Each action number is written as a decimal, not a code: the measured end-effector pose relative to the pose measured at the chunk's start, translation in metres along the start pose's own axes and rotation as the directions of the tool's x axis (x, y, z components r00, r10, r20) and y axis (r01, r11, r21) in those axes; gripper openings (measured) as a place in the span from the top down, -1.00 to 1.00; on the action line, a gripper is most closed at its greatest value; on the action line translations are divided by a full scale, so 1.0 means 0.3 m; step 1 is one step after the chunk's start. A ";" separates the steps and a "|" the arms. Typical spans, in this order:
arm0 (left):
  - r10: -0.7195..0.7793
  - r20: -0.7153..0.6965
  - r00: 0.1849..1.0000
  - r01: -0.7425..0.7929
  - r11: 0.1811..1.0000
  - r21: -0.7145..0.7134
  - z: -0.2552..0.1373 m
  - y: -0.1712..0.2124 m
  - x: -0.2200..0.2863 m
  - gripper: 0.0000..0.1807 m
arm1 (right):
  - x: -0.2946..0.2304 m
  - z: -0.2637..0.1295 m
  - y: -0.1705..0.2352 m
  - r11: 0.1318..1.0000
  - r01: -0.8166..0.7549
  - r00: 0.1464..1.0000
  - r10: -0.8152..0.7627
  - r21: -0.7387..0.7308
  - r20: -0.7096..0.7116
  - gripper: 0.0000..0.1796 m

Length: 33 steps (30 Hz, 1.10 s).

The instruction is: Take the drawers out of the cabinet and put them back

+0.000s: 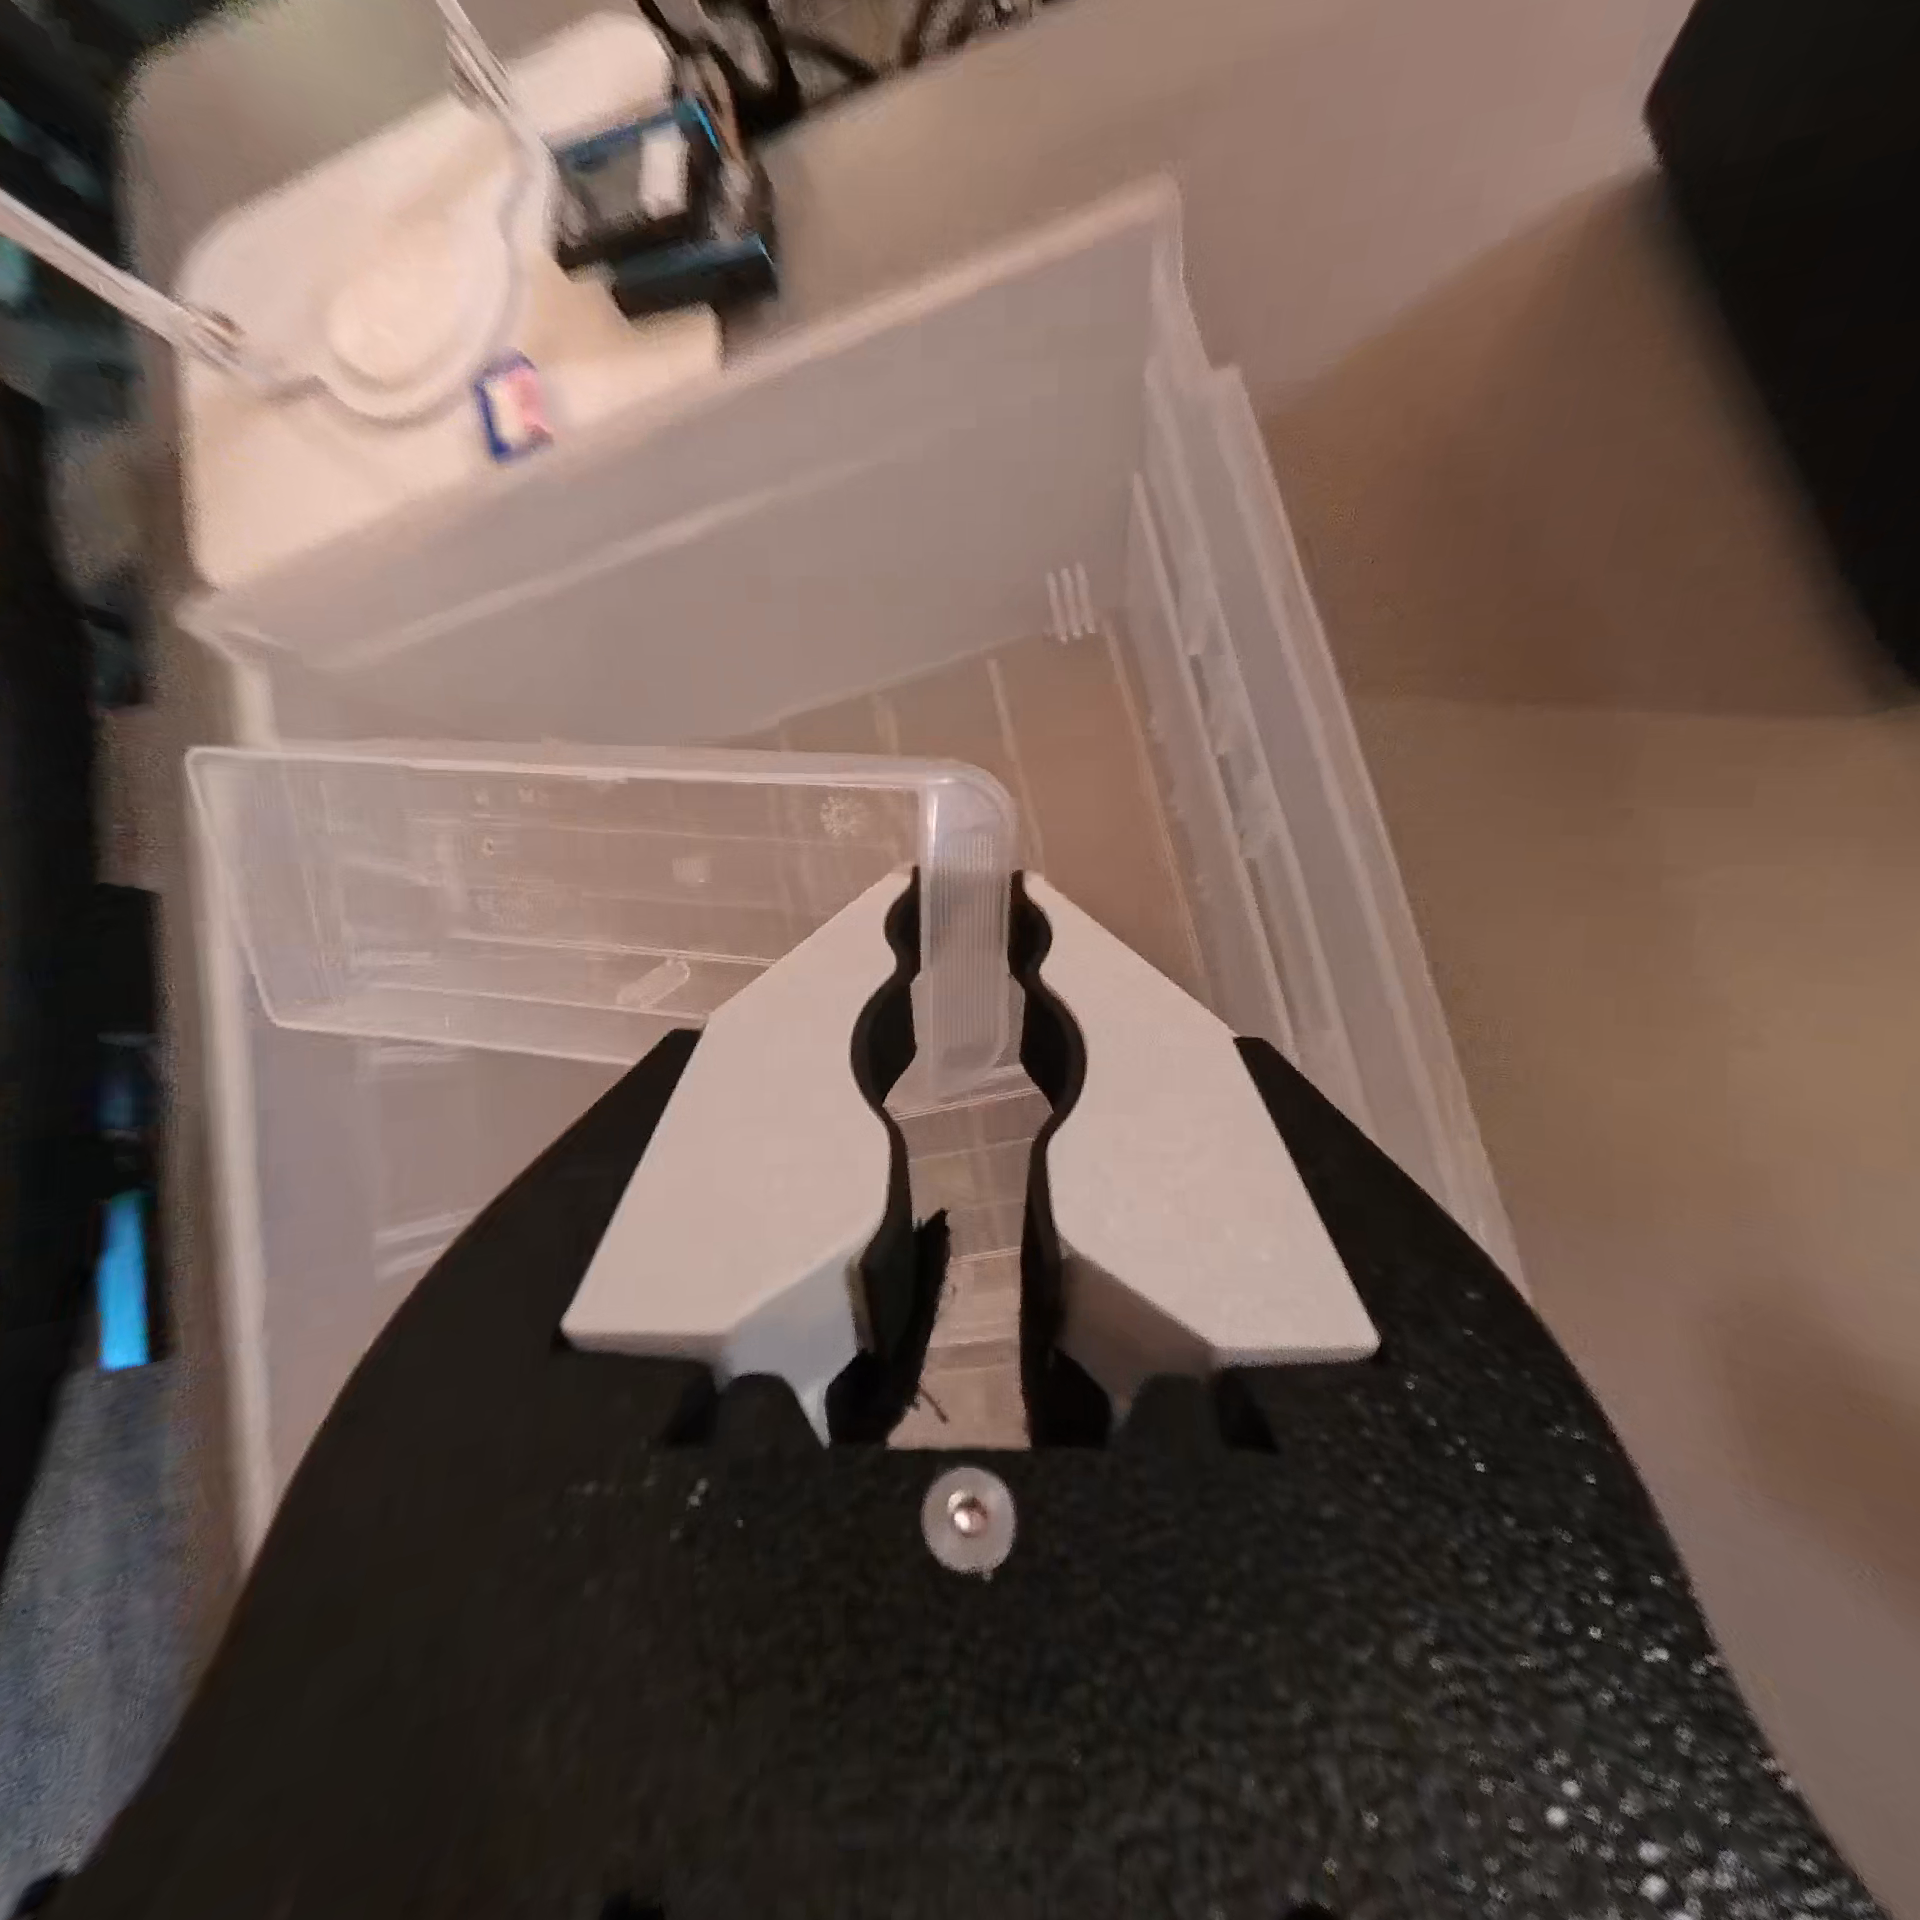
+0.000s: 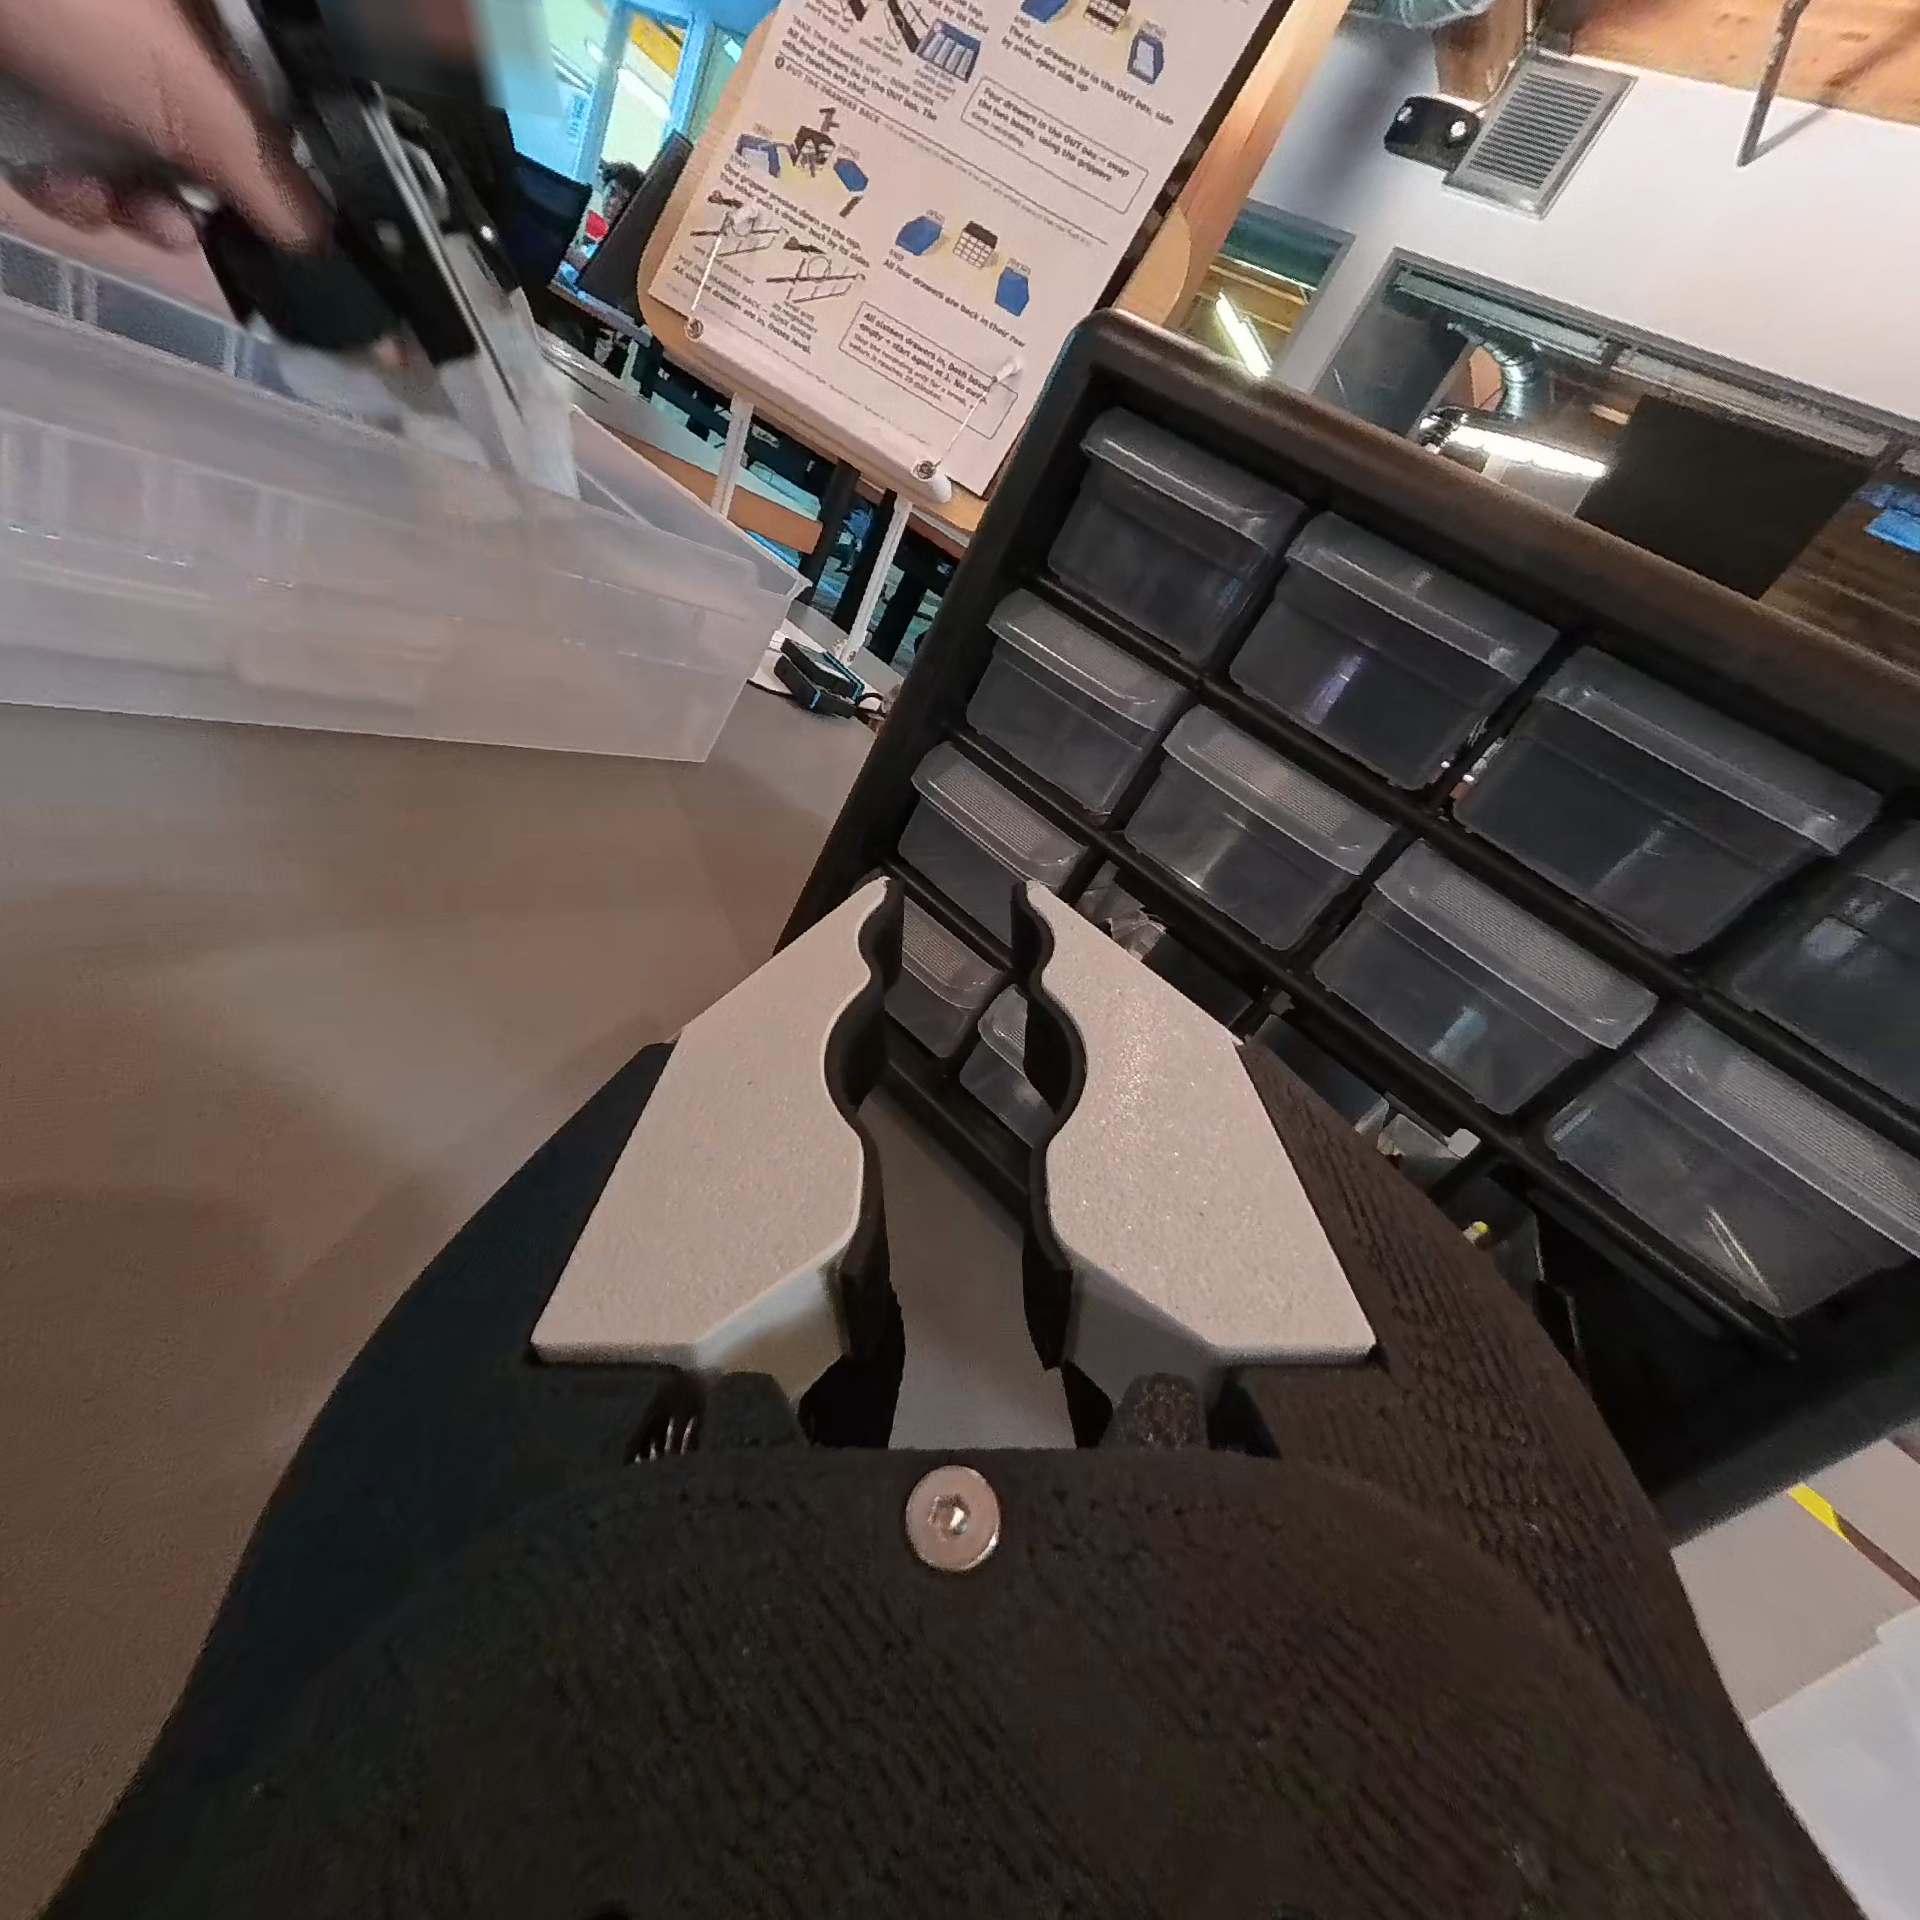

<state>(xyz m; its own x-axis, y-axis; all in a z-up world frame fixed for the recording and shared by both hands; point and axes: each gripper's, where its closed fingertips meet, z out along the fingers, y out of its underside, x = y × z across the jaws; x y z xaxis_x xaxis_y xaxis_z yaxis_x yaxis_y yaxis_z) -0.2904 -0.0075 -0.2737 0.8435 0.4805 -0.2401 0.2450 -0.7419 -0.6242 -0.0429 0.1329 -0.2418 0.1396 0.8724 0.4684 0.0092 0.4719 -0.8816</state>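
Observation:
My left gripper (image 1: pixel 964 896) is shut on the front tab of a clear plastic drawer (image 1: pixel 582 894). It holds the drawer inside a large translucent bin (image 1: pixel 790 416). In the right wrist view the left gripper (image 2: pixel 520 436) reaches down into that bin (image 2: pixel 644 634) at the upper left. The black cabinet (image 2: pixel 1143 364) stands to the right, with several clear drawers (image 2: pixel 1382 644) in its slots. My right gripper (image 2: pixel 954 906) is slightly open and empty, its tips close to the cabinet's lower left drawers. One slot just past the tips looks empty.
A grey table top (image 2: pixel 364 987) lies between bin and cabinet. An instruction poster on a white stand (image 2: pixel 935 208) is behind them. A small black device with a cable (image 2: pixel 821 675) lies by the bin's corner. Black items (image 1: pixel 665 239) sit beyond the bin.

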 end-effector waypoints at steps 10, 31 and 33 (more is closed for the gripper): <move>0.434 -0.196 0.879 -0.303 0.827 0.474 -0.512 -0.217 0.519 0.86 | 0.084 -0.035 -0.002 1.000 -0.022 0.993 0.025 0.022 -0.116 0.79; 0.812 -0.536 0.229 -0.810 0.465 0.358 -0.325 0.304 1.224 0.73 | 0.292 -0.259 0.082 0.996 0.021 0.939 -0.048 -0.083 -0.340 0.79; 0.832 -0.490 0.261 -0.811 0.464 0.356 -0.305 0.277 1.210 0.59 | 0.276 -0.254 0.066 0.999 0.016 0.951 -0.029 -0.045 -0.309 0.69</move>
<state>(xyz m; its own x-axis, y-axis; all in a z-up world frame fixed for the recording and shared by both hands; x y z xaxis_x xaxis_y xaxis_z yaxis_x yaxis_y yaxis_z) 0.0798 0.0625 -0.3446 0.6580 -0.7210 -0.2173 -0.7407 -0.5677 -0.3594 0.0442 0.2048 -0.2248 0.4381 0.7762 0.4533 0.0556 0.4799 -0.8756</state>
